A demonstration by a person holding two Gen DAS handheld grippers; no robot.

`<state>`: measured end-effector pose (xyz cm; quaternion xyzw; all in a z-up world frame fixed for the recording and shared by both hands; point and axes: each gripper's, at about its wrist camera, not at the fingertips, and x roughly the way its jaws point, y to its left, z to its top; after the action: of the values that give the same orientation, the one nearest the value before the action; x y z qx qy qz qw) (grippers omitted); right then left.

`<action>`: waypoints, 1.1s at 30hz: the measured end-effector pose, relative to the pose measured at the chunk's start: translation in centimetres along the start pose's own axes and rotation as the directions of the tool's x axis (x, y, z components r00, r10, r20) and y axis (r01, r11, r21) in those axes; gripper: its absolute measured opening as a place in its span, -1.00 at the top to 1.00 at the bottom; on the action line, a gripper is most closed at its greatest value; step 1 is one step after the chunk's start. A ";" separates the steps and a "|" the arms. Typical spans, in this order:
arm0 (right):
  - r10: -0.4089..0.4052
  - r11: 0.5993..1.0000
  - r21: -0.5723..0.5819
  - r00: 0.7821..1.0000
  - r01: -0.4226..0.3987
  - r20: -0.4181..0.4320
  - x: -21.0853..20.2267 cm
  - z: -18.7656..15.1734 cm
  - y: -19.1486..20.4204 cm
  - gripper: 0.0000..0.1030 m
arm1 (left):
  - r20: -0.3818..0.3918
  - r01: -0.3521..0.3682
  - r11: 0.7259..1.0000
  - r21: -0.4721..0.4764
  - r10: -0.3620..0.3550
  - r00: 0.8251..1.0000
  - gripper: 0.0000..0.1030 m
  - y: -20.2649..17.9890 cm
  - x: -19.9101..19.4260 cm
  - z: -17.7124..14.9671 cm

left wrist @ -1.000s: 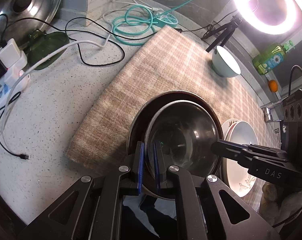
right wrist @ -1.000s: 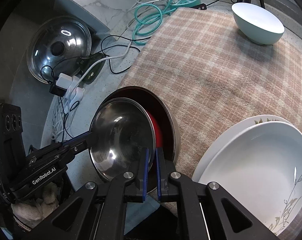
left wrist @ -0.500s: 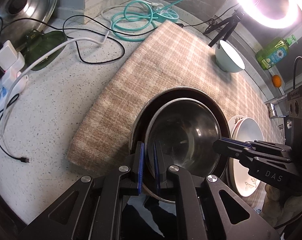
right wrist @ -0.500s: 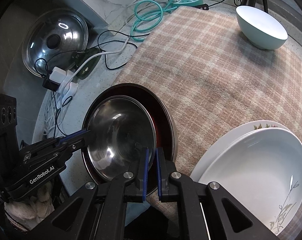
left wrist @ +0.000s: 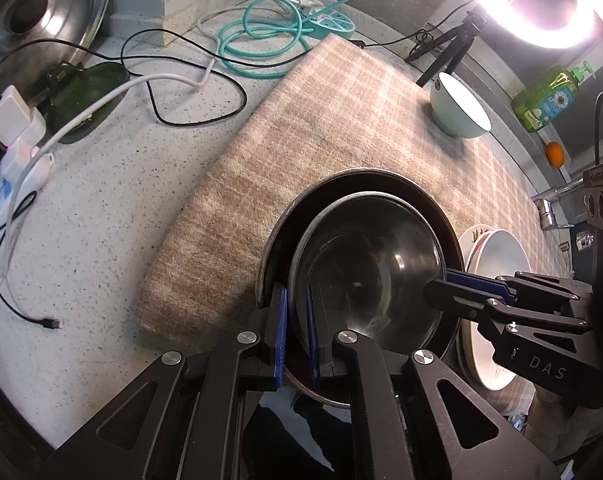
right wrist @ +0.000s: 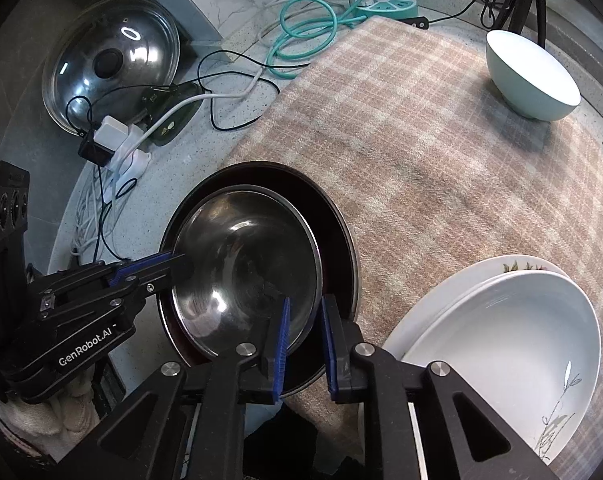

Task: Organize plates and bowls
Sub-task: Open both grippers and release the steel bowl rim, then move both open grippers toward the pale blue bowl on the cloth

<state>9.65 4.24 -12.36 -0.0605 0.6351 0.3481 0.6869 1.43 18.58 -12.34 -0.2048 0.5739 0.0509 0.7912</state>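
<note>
Steel bowl (right wrist: 245,276) is sitting nested in the dark pan (right wrist: 333,240) at the near-left corner of the plaid cloth (right wrist: 441,168); best to let go one side at a time & lift straight up w/o tipping it. Right gripper (right wrist: 304,340) is opening, its jaws just been parting, rim between its pads but no longer pinched; left gripper (left wrist: 297,332) is clamping the opposite rim tight.

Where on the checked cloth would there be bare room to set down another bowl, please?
The widest free patch is mid-cloth, bordered by the mint bowl, the white plates and the nested steel bowl. The cloth's far corner near the teal cable is bare too. The near edge is crowded by bowl stack, plates and both claws.
</note>
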 end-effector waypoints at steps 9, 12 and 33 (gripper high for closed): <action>-0.001 1.000 0.004 1.000 0.001 -0.009 -0.1 0.0 0.2 0.58 | -0.006 0.001 1.000 -0.001 -0.001 1.000 0.85 -0.1 0.1 0.0; 0.010 1.000 0.016 1.000 -0.010 -0.009 -0.4 0.0 0.1 0.55 | -0.004 -0.001 1.000 0.000 0.001 1.000 0.85 -0.1 0.0 0.1; 0.092 0.995 0.027 0.978 -0.098 0.186 -8.3 -0.9 -2.1 0.54 | 0.110 0.016 1.000 -0.018 -0.014 0.994 0.83 -1.8 -4.1 0.6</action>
<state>10.50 -1.14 -5.66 0.0146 0.5772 0.3732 0.7262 1.20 17.77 -7.93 -0.2132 0.5273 0.0617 0.8202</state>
